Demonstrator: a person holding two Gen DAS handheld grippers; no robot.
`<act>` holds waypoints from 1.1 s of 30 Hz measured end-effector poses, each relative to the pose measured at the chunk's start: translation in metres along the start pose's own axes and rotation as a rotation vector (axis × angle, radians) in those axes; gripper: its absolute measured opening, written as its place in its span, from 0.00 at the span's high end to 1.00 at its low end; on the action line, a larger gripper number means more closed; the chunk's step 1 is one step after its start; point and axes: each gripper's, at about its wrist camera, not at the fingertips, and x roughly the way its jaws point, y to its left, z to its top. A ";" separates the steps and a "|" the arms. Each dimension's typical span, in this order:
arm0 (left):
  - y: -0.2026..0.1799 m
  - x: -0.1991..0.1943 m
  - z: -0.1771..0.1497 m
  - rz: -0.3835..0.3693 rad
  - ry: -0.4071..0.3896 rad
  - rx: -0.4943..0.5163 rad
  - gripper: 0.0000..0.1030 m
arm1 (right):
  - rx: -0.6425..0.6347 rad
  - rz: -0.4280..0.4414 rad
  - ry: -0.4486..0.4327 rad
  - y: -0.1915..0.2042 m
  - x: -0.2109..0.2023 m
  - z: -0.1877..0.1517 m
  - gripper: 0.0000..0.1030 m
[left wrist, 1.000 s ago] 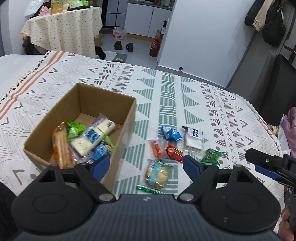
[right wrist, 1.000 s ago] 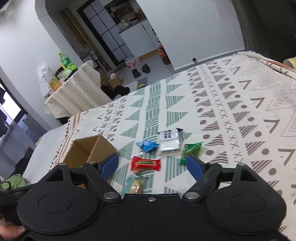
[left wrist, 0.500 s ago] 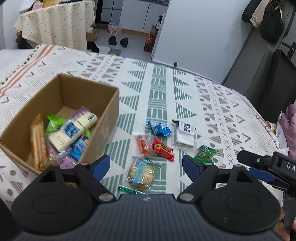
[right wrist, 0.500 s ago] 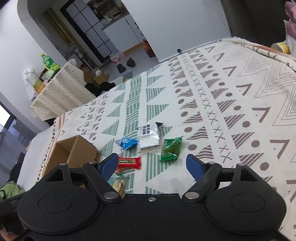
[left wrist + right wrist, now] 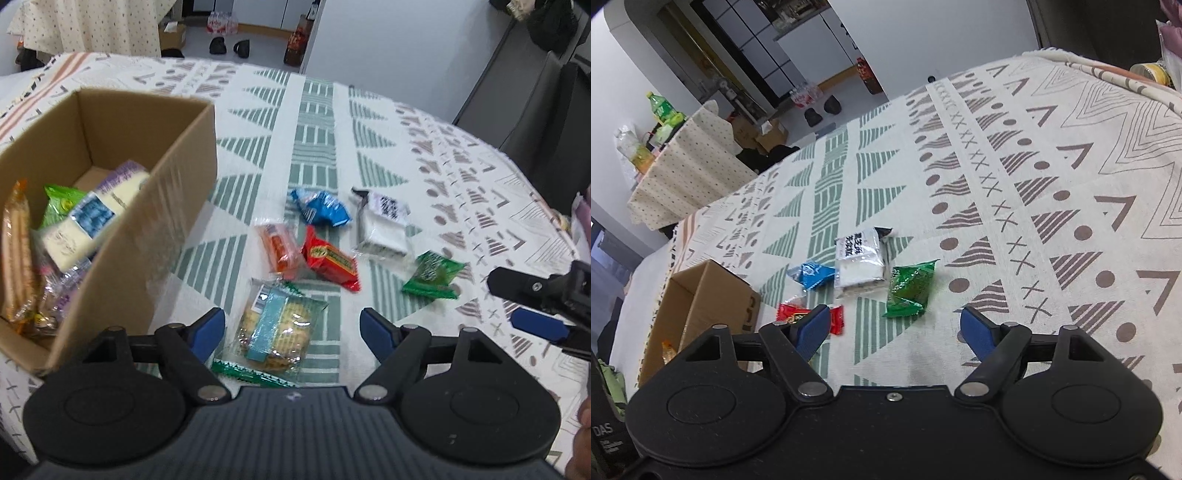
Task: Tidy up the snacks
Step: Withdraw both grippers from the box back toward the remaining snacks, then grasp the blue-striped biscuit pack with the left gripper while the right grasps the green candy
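Snacks lie mid-frame in the left wrist view beside the cardboard box [image 5: 122, 206] at left, left gripper [image 5: 291, 328] jaws wide and empty, while the right wrist view shows the right gripper [image 5: 894, 326] jaws wide below a green packet [image 5: 908, 286], its writing unreadable.

Green bottle [image 5: 663, 108] on dotted side table [image 5: 679, 173]; shoes [image 5: 229, 45] on floor.
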 end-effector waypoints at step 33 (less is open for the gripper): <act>0.004 0.005 0.009 -0.008 0.036 -0.028 0.55 | 0.005 -0.052 0.029 0.009 0.058 0.006 0.74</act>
